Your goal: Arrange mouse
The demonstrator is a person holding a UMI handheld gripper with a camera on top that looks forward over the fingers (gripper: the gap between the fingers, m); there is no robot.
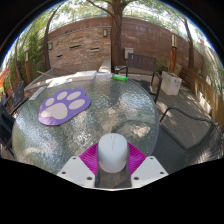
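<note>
A white computer mouse (112,153) sits between my gripper's (112,166) two fingers, its sides against the magenta pads (91,158). Both pads press on it and it hangs above the round glass table (125,105). A purple paw-shaped mouse mat (64,105) with white toe prints lies on the table, well ahead of the fingers and to the left.
A small green object (120,77) rests at the table's far edge. Metal patio chairs (178,122) stand to the right of the table. A tree trunk (117,35) and a brick wall (85,42) rise beyond it.
</note>
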